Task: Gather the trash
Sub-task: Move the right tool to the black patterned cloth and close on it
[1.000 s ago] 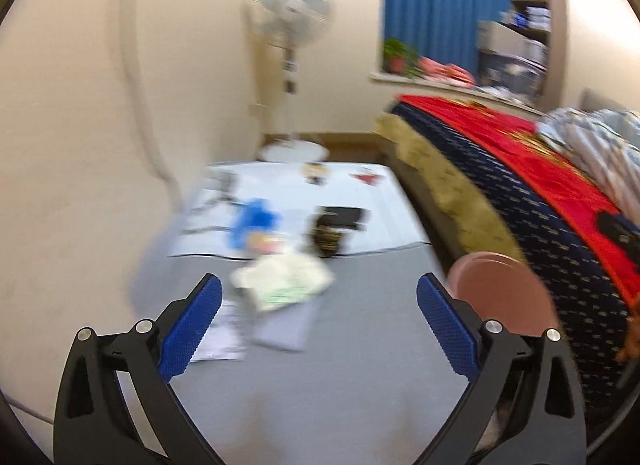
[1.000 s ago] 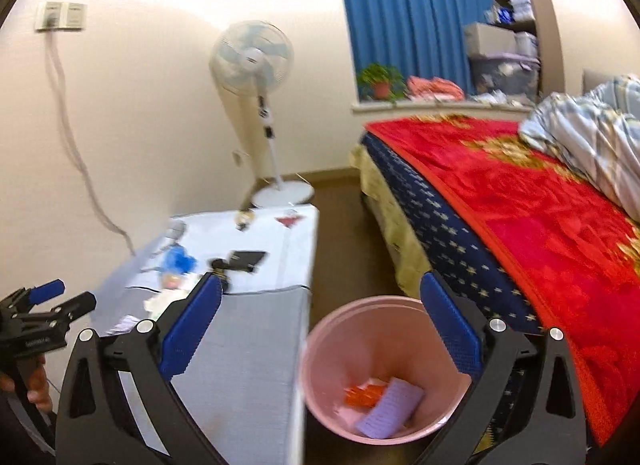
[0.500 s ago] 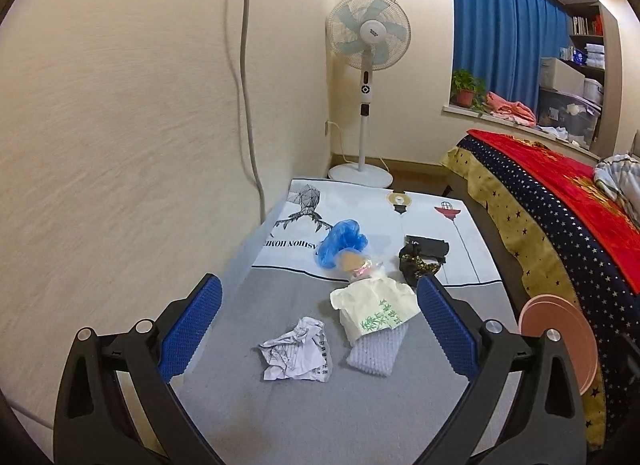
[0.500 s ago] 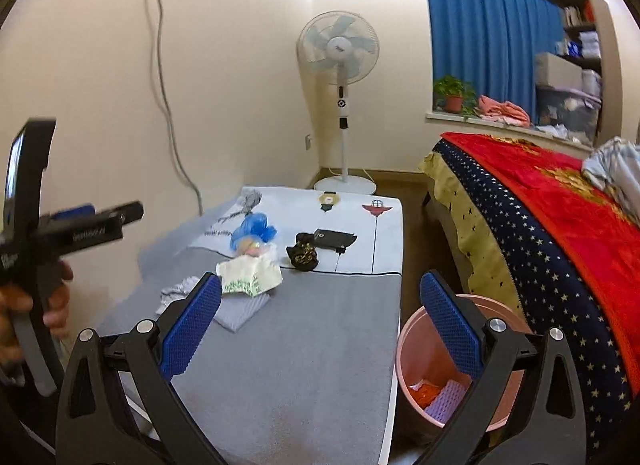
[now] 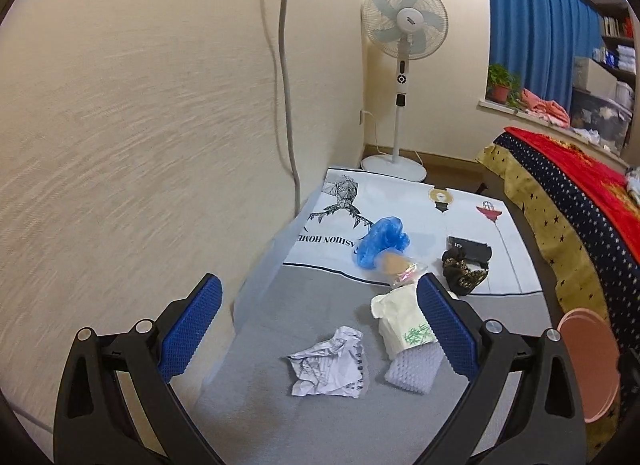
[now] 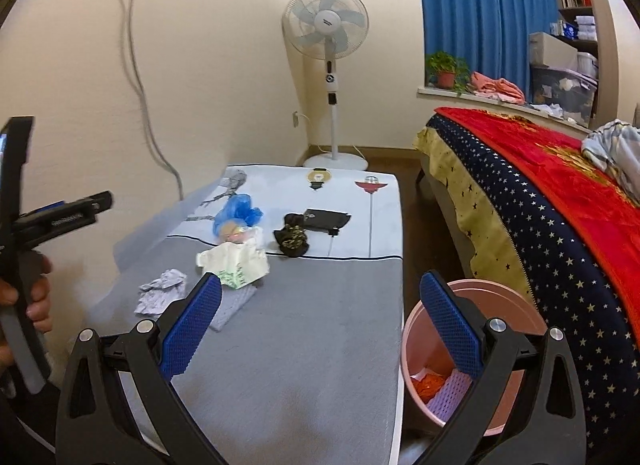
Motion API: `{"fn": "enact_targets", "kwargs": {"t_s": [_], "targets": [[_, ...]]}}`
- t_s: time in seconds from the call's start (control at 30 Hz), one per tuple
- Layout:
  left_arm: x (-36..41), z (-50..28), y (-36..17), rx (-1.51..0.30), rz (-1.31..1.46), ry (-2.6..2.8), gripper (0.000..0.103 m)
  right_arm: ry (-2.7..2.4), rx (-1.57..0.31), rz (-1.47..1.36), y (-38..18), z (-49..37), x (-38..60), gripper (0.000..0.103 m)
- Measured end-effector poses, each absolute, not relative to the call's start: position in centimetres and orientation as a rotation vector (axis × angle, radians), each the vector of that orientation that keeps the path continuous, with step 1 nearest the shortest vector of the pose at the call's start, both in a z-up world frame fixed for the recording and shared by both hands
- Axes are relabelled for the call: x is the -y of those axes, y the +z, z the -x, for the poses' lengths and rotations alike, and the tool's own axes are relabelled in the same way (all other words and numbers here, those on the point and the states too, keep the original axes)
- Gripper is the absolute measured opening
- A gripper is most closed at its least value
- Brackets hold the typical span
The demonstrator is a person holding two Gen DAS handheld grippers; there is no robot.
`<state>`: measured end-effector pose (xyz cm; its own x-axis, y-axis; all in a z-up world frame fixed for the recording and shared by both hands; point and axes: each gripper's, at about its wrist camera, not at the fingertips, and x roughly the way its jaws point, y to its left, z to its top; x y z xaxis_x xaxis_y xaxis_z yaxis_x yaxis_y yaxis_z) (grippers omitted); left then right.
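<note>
In the left wrist view the left tool hangs wide and empty above the grey tabletop, aimed at the trash: a crumpled paper lies between its fingers, with a cream wrapper and a white foam sleeve just beside, and a blue bag farther back. The step looks like the reach for the next piece; the move calls for dropping over the paper and pinching it. In the right wrist view the right tool is also wide and empty, over the tabletop edge, with the pink bin on the floor beside, holding what seem to be orange and foam scraps. Compared with half a second ago, both views sit nearer the trash.
</note>
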<state>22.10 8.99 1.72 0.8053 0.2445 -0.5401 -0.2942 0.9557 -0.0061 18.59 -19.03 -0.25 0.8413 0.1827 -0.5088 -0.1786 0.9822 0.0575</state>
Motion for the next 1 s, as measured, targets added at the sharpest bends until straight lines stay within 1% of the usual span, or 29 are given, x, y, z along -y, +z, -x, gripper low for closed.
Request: {"fn": "enact_targets", "kwargs": {"t_s": [0.1,0.23,0.4,0.43,0.47,0.5,0.53,0.57,0.83,0.9,0.93,0.97,1.0], "targets": [[-9.2,-22.3,2.3,-0.551,0.093,0.288,0.095,0.163,-0.568,-0.022,-0.8,-21.1,18.8,0.098],[-9.6,-22.2,2.8,-0.527,0.077,0.324,0.095,0.118,-0.542,0.005,-2.1,-25.0,17.4,0.098],[-10.9,-22.6,2.7,-0.548,0.09,0.358,0.095,0.157,-0.568,0.06,-5.6,-30.7,14.3,0.097],[-11.0,-22.7,2.7,-0.552,0.09,0.365,0.095,0.164,-0.578,0.077,-6.3,-31.7,13.6,0.094],[-11.2,-22.8,2.6,-0.558,0.09,0.37,0.095,0.173,-0.586,0.084,-7.1,-32.8,13.1,0.085],[-11.4,-23.0,2.5,-0.564,0.091,0.373,0.095,0.18,-0.594,0.084,-7.6,-33.6,12.7,0.079],[-11.5,-23.1,2.4,-0.57,0.094,0.371,0.095,0.186,-0.604,0.084,-8.2,-34.5,12.3,0.072],[-11.6,-23.1,2.4,-0.574,0.096,0.368,0.095,0.192,-0.616,0.078,-8.8,-35.5,11.9,0.068],[-12.1,-23.6,1.7,-0.619,0.124,0.356,0.095,0.166,-0.65,0.053,-11.7,-39.7,10.1,0.067],[-12.1,-23.6,1.7,-0.62,0.126,0.356,0.095,0.162,-0.653,0.051,-12.1,-40.2,10.0,0.063],[-12.1,-23.6,1.7,-0.621,0.125,0.356,0.095,0.164,-0.657,0.051,-12.3,-40.4,9.9,0.059],[-12.1,-23.7,1.6,-0.622,0.124,0.356,0.095,0.17,-0.667,0.05,-12.6,-40.6,9.9,0.05],[-12.1,-23.7,1.6,-0.624,0.123,0.355,0.095,0.177,-0.675,0.046,-12.8,-40.7,9.9,0.046]]}}
